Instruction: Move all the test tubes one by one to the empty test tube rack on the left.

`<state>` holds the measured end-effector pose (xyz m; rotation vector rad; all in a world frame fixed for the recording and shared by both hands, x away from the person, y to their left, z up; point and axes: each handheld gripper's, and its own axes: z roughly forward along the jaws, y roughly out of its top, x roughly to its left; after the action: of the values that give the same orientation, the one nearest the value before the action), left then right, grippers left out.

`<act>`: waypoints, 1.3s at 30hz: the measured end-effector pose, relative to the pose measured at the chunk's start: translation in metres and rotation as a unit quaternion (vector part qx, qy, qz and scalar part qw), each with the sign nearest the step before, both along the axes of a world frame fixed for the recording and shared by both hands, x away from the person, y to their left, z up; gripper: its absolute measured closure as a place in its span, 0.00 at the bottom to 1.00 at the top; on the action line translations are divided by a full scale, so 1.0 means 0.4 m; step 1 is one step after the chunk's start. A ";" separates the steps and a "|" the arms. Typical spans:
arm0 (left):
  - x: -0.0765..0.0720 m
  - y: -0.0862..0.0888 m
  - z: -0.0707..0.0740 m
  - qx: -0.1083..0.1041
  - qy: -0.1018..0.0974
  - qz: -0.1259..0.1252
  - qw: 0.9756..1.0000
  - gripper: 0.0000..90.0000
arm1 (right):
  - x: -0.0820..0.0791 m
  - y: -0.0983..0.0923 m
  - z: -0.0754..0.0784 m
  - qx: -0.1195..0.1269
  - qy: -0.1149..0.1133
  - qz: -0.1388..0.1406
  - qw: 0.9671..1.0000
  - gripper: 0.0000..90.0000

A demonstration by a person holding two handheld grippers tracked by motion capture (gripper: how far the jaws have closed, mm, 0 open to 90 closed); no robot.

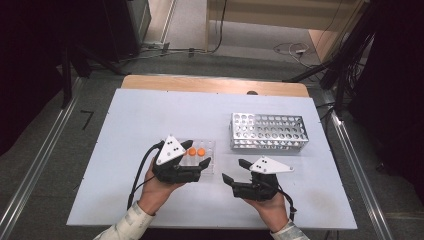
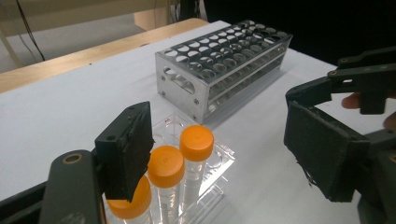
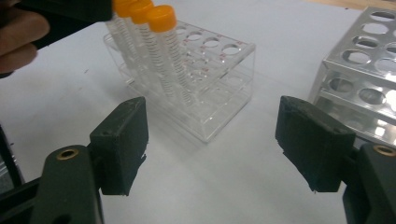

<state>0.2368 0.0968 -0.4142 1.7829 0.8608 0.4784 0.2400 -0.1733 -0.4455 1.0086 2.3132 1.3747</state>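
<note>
- Centrally on the white tabletop (image 1: pixel 130 120) stands a clear acrylic tube rack (image 1: pixel 205 159), and a perforated metal tube rack (image 1: pixel 268 131) stands apart from it toward the far right.
- Three orange-capped tubes (image 2: pixel 196 142) stand upright in a row at one end of the clear rack; its other holes are unfilled, as are all holes seen in the metal rack.
- Left gripper (image 1: pixel 196 161) is at the clear rack's near left side with jaws spread wide; in the left gripper view one jaw sits just in front of the nearest orange cap, hiding part of it, while the other jaw is far off to the side over bare table. It holds nothing.
- Right gripper (image 1: pixel 233 171) rests low over the table just right of the clear rack, jaws also wide apart and holding nothing; its own view shows the clear rack's corner between and beyond the jaws, with the metal rack's end wall at the right edge.
- Bare white surface lies between the two racks, along the left of the board, and along the near edge by the person's hands.
- Beyond the far edge a strip of wood-coloured table (image 1: pixel 215 85) shows, then floor with loose cables (image 1: pixel 292 49).
- Metal rails (image 1: pixel 352 155) run along both sides of the table, and dark stands and equipment crowd the far corners.
</note>
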 end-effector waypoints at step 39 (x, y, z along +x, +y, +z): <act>-0.099 0.183 -0.049 -0.017 -0.007 0.110 0.994 0.21 | 0.036 -0.114 0.005 0.007 -0.013 -0.076 0.997 0.21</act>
<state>0.1972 0.1700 -0.4337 1.6600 1.0561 0.6151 0.2544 -0.2190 -0.4435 1.1395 2.1610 1.3380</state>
